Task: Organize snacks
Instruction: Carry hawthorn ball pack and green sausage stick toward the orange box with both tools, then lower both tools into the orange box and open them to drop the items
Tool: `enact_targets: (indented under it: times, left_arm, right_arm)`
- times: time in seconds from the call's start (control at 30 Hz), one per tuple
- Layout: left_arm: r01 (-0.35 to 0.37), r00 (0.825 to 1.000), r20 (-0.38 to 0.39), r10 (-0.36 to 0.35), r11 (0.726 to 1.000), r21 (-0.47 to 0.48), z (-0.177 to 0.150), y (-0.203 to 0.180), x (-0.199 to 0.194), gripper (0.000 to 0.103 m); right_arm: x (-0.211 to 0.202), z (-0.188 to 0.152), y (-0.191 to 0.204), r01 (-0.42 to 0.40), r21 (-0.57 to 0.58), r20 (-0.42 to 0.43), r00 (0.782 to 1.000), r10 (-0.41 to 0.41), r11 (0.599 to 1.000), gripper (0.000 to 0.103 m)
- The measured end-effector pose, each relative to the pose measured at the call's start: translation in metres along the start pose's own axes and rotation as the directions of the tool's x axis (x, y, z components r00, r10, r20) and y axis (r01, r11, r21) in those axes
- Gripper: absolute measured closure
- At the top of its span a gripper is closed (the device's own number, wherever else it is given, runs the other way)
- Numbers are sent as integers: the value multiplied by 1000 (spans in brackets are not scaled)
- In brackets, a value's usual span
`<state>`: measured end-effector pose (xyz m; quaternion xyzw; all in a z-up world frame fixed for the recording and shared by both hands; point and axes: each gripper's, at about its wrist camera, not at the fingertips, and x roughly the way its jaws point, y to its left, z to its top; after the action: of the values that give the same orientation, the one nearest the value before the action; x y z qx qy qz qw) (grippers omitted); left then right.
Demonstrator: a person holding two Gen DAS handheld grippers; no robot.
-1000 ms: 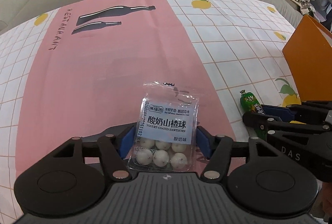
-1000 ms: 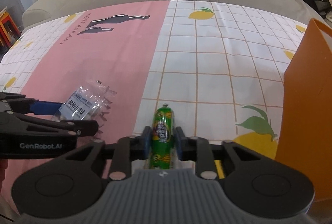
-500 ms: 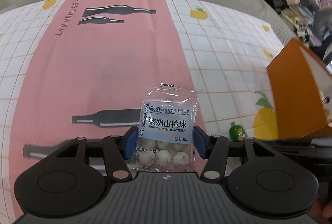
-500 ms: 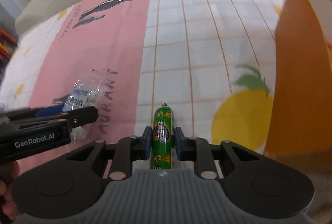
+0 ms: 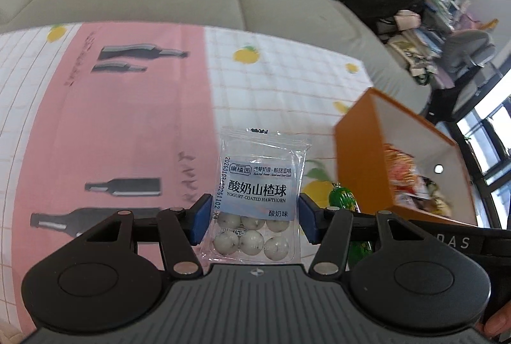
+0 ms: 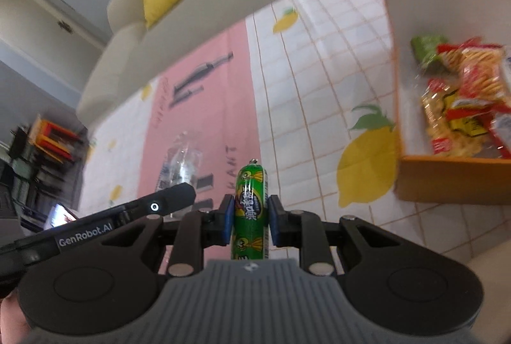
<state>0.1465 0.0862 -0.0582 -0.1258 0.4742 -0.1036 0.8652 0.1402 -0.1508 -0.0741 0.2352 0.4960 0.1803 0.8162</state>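
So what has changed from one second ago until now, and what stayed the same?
Both grippers rose from the tablecloth toward the orange box, whose inside with red snack packs now shows. The left gripper still carries the hawthorn ball packet, and the right gripper still clamps the green sausage. Nothing was released.

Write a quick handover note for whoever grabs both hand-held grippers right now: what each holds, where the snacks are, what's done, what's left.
Left hand-held gripper: shut on the clear plastic packet of white yogurt-coated hawthorn balls, lifted above the pink and white tablecloth.
Right hand-held gripper: shut on the green plastic-wrapped sausage stick, also lifted.
Open orange cardboard box: to the right, already holding red and yellow snack packs.
Done: both snacks picked up.
Left: carry both over the box and release them inside.
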Motion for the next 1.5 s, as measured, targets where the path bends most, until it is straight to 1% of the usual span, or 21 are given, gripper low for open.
enact_targets:
  times: [0.13, 0.23, 0.3, 0.43, 0.53, 0.6, 0.7, 0.77, 0.87, 1.0, 1.13, 1.27, 1.33, 1.4, 1.5]
  left_arm:
    - [32, 999, 15, -33, 997, 65, 13, -36, -10, 39]
    - [81, 996, 14, -84, 989, 120, 27, -69, -14, 39]
    - [118, 993, 3, -120, 982, 150, 36, -91, -12, 39]
    - [162, 987, -20, -162, 960, 229, 51, -139, -1, 39]
    - [205, 979, -60, -196, 941, 269, 59, -175, 16, 39]
    - [227, 973, -96, -208, 930, 290, 62, -197, 34, 39]
    - [266, 961, -160, -227, 915, 302, 63, -227, 61, 39]
    - [285, 952, -200, -231, 907, 310, 63, -245, 80, 39]
    - [291, 945, -245, -218, 901, 321, 63, -265, 108, 39]
    - [288, 933, -305, -193, 907, 308, 63, -279, 143, 39]
    - [278, 917, -362, -165, 917, 285, 62, -284, 178, 39]
    - [243, 907, -404, -120, 932, 268, 60, -284, 207, 39]
    - [230, 901, -422, -98, 934, 275, 60, -283, 217, 39]
    - [217, 897, -435, -77, 935, 281, 57, -281, 225, 38]
    - [209, 886, -459, -64, 940, 271, 54, -278, 232, 38]
  right_arm:
    - [-38, 8, -11, -28, 13, 62, 998, 27, 1000, 83]
    - [-69, 18, -24, -37, 20, 111, 993, 34, 999, 83]
    - [-89, 27, -35, -27, 25, 145, 989, 23, 999, 83]
    - [-129, 42, -67, 24, 37, 204, 979, -31, 999, 83]
    - [-152, 55, -89, 74, 46, 230, 970, -83, 996, 83]
    - [-163, 63, -104, 107, 51, 239, 964, -116, 993, 83]
    - [-175, 75, -124, 168, 47, 237, 956, -174, 985, 83]
    - [-177, 85, -138, 198, 42, 223, 953, -203, 979, 83]
    - [-174, 97, -159, 240, 32, 194, 951, -241, 970, 83]
    - [-153, 111, -186, 314, -5, 132, 941, -311, 949, 83]
    - [-133, 120, -216, 359, -3, 68, 931, -358, 933, 83]
    - [-110, 128, -237, 392, -36, 14, 920, -391, 919, 83]
    - [-101, 127, -241, 407, -63, -7, 913, -409, 911, 83]
    - [-93, 128, -246, 408, -80, -28, 911, -411, 909, 83]
    - [-84, 128, -251, 418, -83, -51, 905, -423, 905, 83]
